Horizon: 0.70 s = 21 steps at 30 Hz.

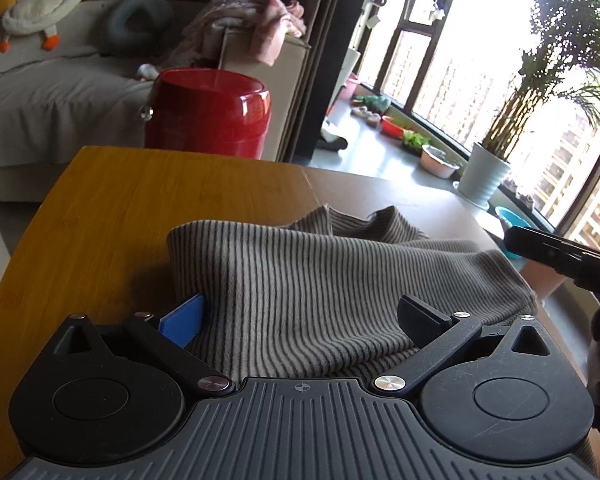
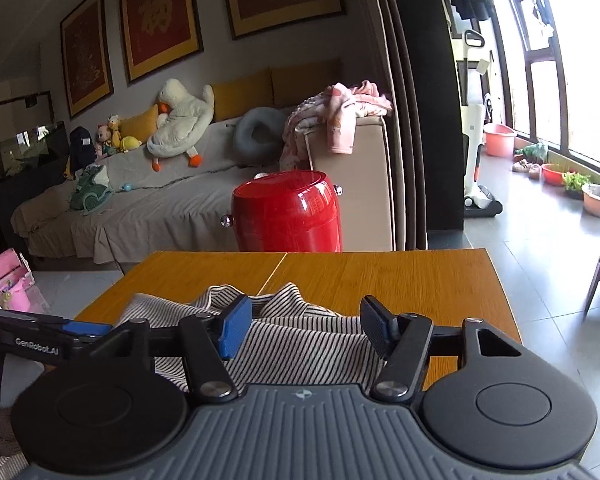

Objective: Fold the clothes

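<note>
A striped garment [image 1: 300, 280] is lying bunched crosswise on the wooden table [image 1: 120, 200], its orientation unclear, draping over the spread left gripper [image 1: 300, 320]; the right gripper [image 2: 304, 328] is hovering with its fingers parted above it.

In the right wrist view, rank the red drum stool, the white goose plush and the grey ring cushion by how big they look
1. red drum stool
2. white goose plush
3. grey ring cushion
The stool stands nearer the camera, so its lead is unsure.
</note>
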Available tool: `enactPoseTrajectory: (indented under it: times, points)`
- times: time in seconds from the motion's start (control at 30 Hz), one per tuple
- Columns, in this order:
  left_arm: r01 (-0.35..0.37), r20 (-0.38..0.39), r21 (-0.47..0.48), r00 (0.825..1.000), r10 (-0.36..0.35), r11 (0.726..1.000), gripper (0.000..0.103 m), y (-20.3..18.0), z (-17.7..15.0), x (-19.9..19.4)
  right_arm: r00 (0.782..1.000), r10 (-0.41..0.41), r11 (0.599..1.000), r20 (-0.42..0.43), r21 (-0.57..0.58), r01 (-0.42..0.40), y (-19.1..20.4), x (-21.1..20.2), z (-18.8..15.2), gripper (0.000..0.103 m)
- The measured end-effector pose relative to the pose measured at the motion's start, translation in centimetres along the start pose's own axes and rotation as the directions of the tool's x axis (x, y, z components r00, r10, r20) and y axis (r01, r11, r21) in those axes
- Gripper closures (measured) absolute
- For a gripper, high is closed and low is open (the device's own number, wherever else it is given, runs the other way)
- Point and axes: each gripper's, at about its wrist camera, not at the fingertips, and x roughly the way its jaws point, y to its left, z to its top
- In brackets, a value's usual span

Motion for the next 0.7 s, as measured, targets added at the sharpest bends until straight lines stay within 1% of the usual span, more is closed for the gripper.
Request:
enactPoseTrajectory:
  times: [0.07, 0.1, 0.2, 0.23, 0.27, 0.3, 0.33, 0.4, 0.43, 0.47, 0.57, 0.63, 0.7]
  points:
    - [-0.008, 0.000, -0.002, 1.000, 0.008, 1.000, 0.000, -0.1, -0.1, 0.1, 0.995, 0.002, 1.000, -0.095, 0.012, -0.001, -0.5, 2.3, -0.8, 0.041]
    - [-0.010, -0.001, -0.001, 1.000, 0.010, 1.000, 0.000, -0.1, -0.1, 0.0, 0.995, 0.002, 1.000, -0.104, 0.009, -0.001, -0.5, 2.7, -1.3, 0.041]
    - [-0.014, -0.002, 0.001, 1.000, 0.014, 1.000, 0.000, -0.1, 0.0, -0.3, 0.994, 0.006, 1.000, -0.106, 0.010, -0.005, -0.4, 2.9, -1.8, 0.040]
    - [-0.002, 0.008, -0.009, 1.000, 0.002, 1.000, 0.000, 0.2, 0.2, -0.7, 0.994, 0.008, 1.000, -0.108, 0.014, -0.007, -0.4, 2.8, -1.8, 0.040]
    - [0.010, 0.018, -0.019, 1.000, -0.009, 1.000, 0.000, 0.5, 0.5, -1.1, 0.994, 0.007, 1.000, -0.107, 0.020, -0.005, -0.6, 2.5, -1.7, 0.043]
    - [0.027, 0.032, -0.035, 0.999, -0.026, 0.999, 0.000, 0.9, 0.7, -1.7, 0.995, 0.002, 0.999, -0.099, 0.037, 0.001, -1.2, 2.0, -1.5, 0.043]
    - [0.050, 0.030, -0.055, 0.998, -0.048, 0.997, 0.000, 1.7, 1.0, -2.0, 0.996, -0.003, 0.998, -0.090, 0.056, 0.008, -1.8, 1.4, -1.2, 0.043]
    - [0.096, 0.025, -0.095, 0.995, -0.094, 0.991, 0.000, 3.3, 1.5, -2.6, 0.997, -0.013, 0.995, -0.073, 0.094, 0.020, -3.0, 0.3, -0.6, 0.039]
    - [0.111, 0.002, -0.135, 0.994, -0.111, 0.985, 0.000, 4.3, 1.7, -2.2, 0.997, -0.022, 0.994, -0.077, 0.107, 0.030, -3.6, 0.2, -0.4, 0.033]
    - [0.124, -0.021, -0.175, 0.991, -0.130, 0.977, 0.000, 5.3, 1.8, -1.9, 0.996, -0.030, 0.992, -0.083, 0.120, 0.040, -4.3, 0.2, -0.1, 0.030]
    - [0.145, -0.057, -0.236, 0.985, -0.163, 0.961, 0.000, 7.0, 2.1, -0.2, 0.990, 0.003, 0.983, -0.143, 0.180, 0.023, -5.5, 1.4, 0.0, 0.028]
    - [0.160, -0.064, -0.232, 0.982, -0.179, 0.959, 0.000, 7.1, 2.3, 0.9, 0.984, -0.001, 0.982, -0.176, 0.186, 0.034, -5.7, 2.7, -0.2, 0.028]
    - [0.160, -0.077, -0.234, 0.980, -0.183, 0.959, 0.000, 7.2, 2.6, 2.3, 0.979, -0.008, 0.984, -0.203, 0.174, 0.044, -5.6, 4.1, -0.3, 0.028]
